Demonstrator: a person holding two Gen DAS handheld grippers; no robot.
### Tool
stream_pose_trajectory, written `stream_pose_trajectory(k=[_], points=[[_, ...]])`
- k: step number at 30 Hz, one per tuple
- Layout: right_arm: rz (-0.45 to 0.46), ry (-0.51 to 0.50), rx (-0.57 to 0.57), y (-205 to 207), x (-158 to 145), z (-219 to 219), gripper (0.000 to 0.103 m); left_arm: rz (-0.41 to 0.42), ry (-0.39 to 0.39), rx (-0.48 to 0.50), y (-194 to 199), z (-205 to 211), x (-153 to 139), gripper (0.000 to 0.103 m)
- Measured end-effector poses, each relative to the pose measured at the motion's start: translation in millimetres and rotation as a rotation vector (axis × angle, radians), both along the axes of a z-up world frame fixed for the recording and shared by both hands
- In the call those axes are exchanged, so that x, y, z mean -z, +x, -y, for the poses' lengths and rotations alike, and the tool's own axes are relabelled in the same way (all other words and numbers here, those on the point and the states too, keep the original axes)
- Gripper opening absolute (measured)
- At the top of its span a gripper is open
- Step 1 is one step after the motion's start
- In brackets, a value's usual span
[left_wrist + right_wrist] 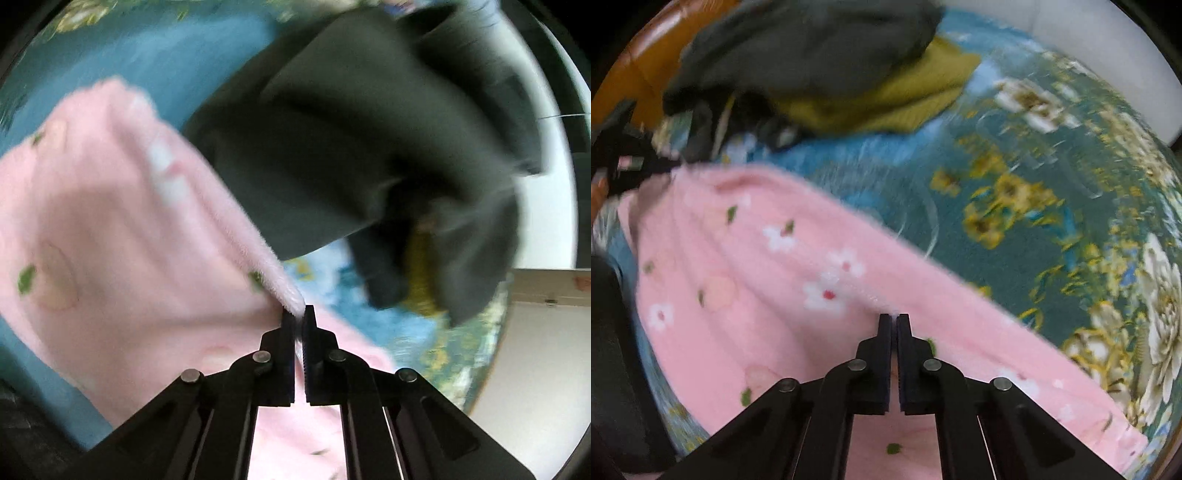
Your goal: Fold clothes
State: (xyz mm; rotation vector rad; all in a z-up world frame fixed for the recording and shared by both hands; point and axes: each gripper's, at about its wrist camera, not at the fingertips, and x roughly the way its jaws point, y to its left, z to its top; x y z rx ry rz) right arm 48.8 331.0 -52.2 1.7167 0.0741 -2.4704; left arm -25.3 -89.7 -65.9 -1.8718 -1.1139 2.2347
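Left gripper point(300, 314) is clamped tight on the fuzzy edge of the pink fleece garment point(110, 229), the fabric spreading left of its fingertips over the teal floral bedspread point(155, 55). A dark grey garment point(351, 147) lies heaped just beyond. Over to the right gripper point(894, 319): jaws pinched together on the same pink edge, the fleece running on both sides of the tips. An olive garment point(905, 92) sits farther off.

Teal floral bedspread point(1015, 236), orange-brown leather furniture point(642, 74) behind, white wall point(535, 369), soft daylight
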Motion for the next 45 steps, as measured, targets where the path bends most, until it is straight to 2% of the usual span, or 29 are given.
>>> stream_pose_trajectory(k=[1,3,9,14,16,18,20,24,25,28,32,34,37,38,40,43,45], points=[[-0.022,-0.005,0.019,-4,-5,-2,0.003,-0.034,0.009,0.002,-2,0,-8,0.003],[-0.038,-0.001,0.048,-15,-8,-3,0.003,-0.047,-0.010,0.032,-12,-5,-11,0.003],[0.035,0.021,0.131,-43,28,-5,0.003,0.061,-0.055,0.082,-26,-14,36,0.004],[0.084,0.026,0.169,-46,52,-4,0.003,0.054,-0.019,0.084,-23,-9,49,0.005],[0.085,0.022,0.190,-48,53,-5,0.003,0.050,-0.014,0.098,-21,-9,47,0.011],[0.086,0.009,0.208,-49,52,-7,0.006,0.041,-0.018,0.117,-17,-10,40,0.025],[0.087,-0.004,0.226,-49,50,-9,0.007,0.020,-0.019,0.138,-9,-12,30,0.035],[0.021,-0.074,0.303,-30,22,-25,0.033,-0.034,-0.037,0.202,21,-20,12,0.037],[-0.005,-0.113,0.338,-19,13,-34,0.038,-0.039,-0.034,0.232,31,-29,11,0.037],[-0.077,-0.220,0.470,20,-13,-70,0.041,-0.044,-0.006,0.347,66,-76,18,0.037],[-0.154,-0.335,0.737,111,-32,-142,0.047,-0.024,0.002,0.549,113,-131,30,0.037],[-0.174,-0.366,0.903,167,-31,-178,0.054,-0.010,-0.030,0.641,129,-157,38,0.037],[-0.183,-0.410,1.119,240,-21,-219,0.056,0.000,-0.119,0.738,140,-188,51,0.037],[-0.187,-0.425,1.182,261,-16,-229,0.059,-0.006,-0.142,0.753,141,-186,55,0.037],[-0.197,-0.464,1.267,291,-3,-241,0.065,-0.011,-0.131,0.746,141,-178,55,0.037],[-0.219,-0.547,1.335,309,15,-256,0.065,-0.007,-0.075,0.706,142,-166,53,0.037],[-0.268,-0.620,1.382,313,26,-265,0.065,-0.009,-0.037,0.681,142,-158,53,0.037]])
